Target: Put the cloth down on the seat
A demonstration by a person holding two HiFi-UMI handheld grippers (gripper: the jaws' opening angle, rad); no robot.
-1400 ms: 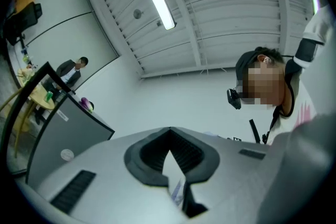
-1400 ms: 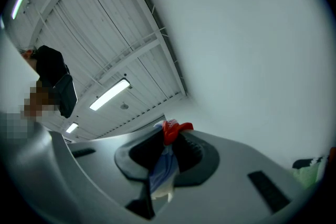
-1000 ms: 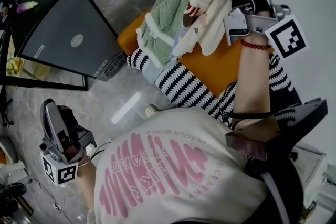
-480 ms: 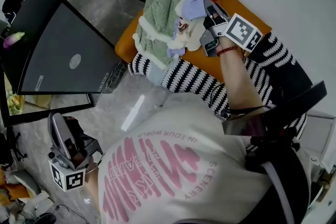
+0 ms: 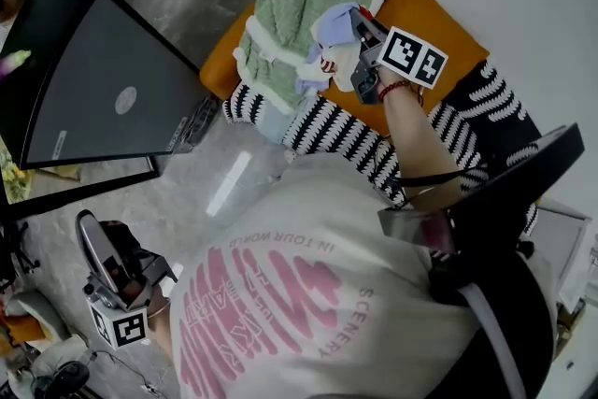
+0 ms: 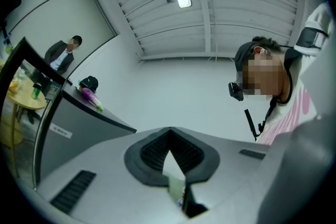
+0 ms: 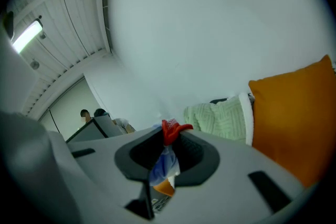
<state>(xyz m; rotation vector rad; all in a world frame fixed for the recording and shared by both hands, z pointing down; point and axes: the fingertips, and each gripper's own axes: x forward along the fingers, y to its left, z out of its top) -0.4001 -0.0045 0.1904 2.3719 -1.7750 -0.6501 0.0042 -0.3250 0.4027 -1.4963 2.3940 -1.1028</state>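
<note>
The right hand-held gripper (image 7: 168,136) is pinching the cloth (image 5: 333,23) - in the right gripper view I see a red, blue and orange wad of it squeezed between the jaws. From the head view, the pale lavender bundle sits low over the orange seat (image 5: 439,19), right against the green textured cloth (image 5: 304,0) heaped at the seat's far end. I cannot tell whether the bundle actually rests on the cushion. A black-and-white striped cloth (image 5: 341,135) drapes over the seat's near edge. The left hand-held gripper (image 6: 168,132) is down by the floor and points at the ceiling, its jaws pressed together at the tips with nothing in them. The person's forearm and the striped cloth hide much of the seat - only an orange patch and one corner show.
</note>
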